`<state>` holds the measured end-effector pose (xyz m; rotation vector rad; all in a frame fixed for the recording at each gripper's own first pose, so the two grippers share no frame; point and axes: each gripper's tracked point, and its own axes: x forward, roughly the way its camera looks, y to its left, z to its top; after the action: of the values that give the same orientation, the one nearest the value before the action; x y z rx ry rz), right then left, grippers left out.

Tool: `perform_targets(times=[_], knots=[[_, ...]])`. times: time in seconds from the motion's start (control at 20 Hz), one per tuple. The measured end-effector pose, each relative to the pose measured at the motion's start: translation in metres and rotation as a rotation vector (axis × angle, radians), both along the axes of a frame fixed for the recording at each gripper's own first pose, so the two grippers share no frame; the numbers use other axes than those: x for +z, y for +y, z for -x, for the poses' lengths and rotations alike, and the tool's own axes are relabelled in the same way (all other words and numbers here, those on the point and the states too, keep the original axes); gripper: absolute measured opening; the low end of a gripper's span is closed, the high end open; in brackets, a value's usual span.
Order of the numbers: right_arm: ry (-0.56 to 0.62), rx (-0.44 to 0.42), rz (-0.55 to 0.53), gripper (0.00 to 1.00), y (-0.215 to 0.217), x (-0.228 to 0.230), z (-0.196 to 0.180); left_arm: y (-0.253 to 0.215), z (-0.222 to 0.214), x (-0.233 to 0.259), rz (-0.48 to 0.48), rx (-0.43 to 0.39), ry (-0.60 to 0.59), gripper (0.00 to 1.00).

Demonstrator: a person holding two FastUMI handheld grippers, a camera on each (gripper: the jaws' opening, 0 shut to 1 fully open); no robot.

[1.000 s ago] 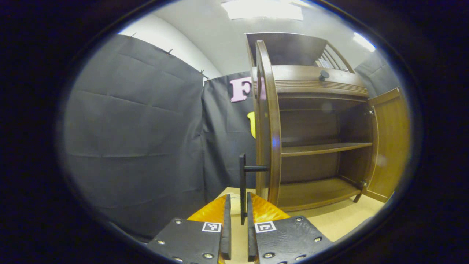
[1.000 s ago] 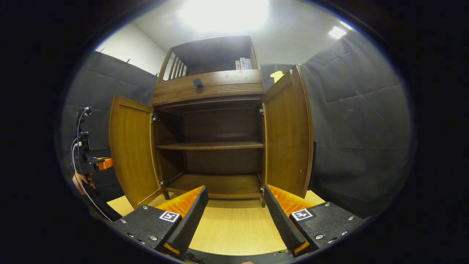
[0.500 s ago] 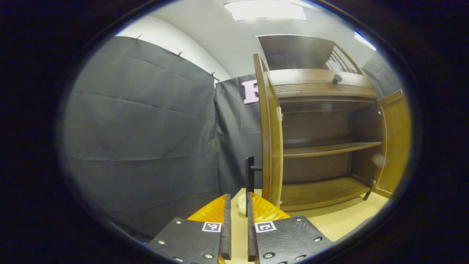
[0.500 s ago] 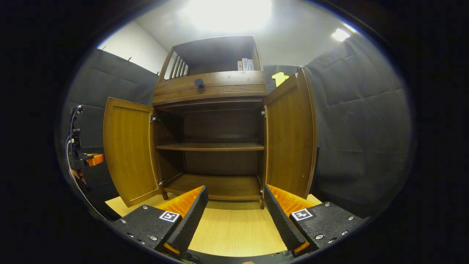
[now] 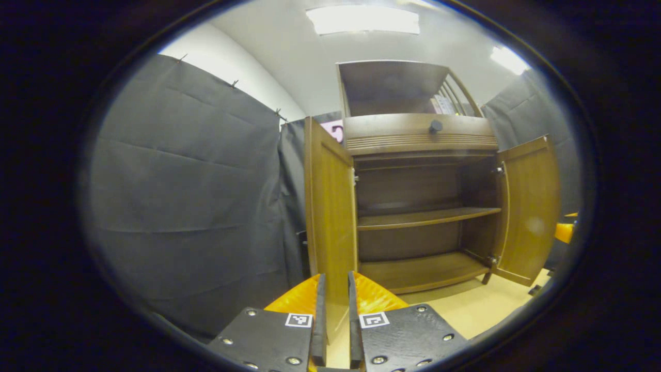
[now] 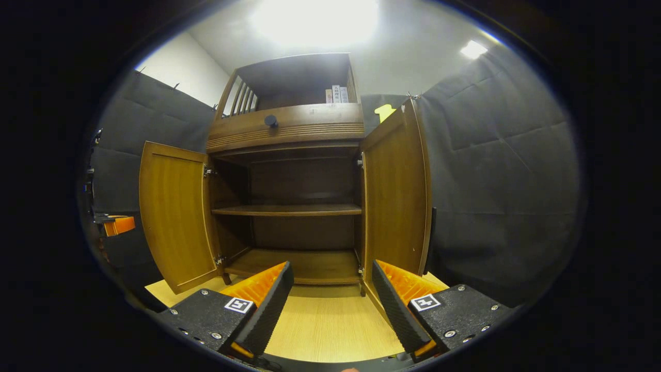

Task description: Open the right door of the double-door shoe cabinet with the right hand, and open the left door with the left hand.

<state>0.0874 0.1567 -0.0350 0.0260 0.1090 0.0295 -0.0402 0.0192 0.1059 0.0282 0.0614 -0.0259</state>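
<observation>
The brown wooden shoe cabinet (image 5: 418,139) (image 6: 289,129) has both doors swung open, baring an empty middle shelf (image 6: 286,210). In the left gripper view the left door (image 5: 330,206) stands just beyond my left gripper (image 5: 334,320), whose fingers are nearly together with nothing between them. A dark bit of that door's handle (image 5: 301,243) peeks out behind it. In the right gripper view my right gripper (image 6: 333,299) is open in front of the cabinet floor, touching nothing, with the right door (image 6: 395,196) above its right finger. The left door (image 6: 173,217) is open wide.
Light wooden floor (image 6: 330,325) lies in front of the cabinet. Black cloth walls (image 5: 191,196) close in on both sides. A drawer with a dark knob (image 6: 270,121) and an upper shelf with books (image 6: 336,94) sit above the doors. The other gripper (image 6: 116,225) shows at the left edge.
My left gripper has drawn back from the left door's handle and turned towards the cabinet front. The left door has swung further open. The right gripper has barely shifted.
</observation>
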Motion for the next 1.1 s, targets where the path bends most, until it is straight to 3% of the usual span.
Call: perform_targets(times=[0.45,0.7,0.75,1.05,1.1], knots=[[-0.043,-0.022,-0.004,0.94,-0.004,0.006,0.017,-0.003,0.002,0.021,0.021,-0.059,0.005,0.11],[-0.047,-0.017,-0.008,0.95,0.000,0.008,0.019,0.004,0.002,0.025,0.027,-0.058,0.014,0.35],[-0.048,-0.017,-0.008,0.95,0.001,0.009,0.020,0.006,0.002,0.027,0.027,-0.057,0.008,0.27],[-0.040,-0.007,-0.012,0.94,0.005,0.006,0.019,0.023,-0.002,0.037,0.015,-0.075,-0.004,0.82],[-0.036,-0.007,-0.012,0.94,0.005,0.005,0.019,0.023,-0.002,0.038,0.013,-0.073,-0.005,0.71]])
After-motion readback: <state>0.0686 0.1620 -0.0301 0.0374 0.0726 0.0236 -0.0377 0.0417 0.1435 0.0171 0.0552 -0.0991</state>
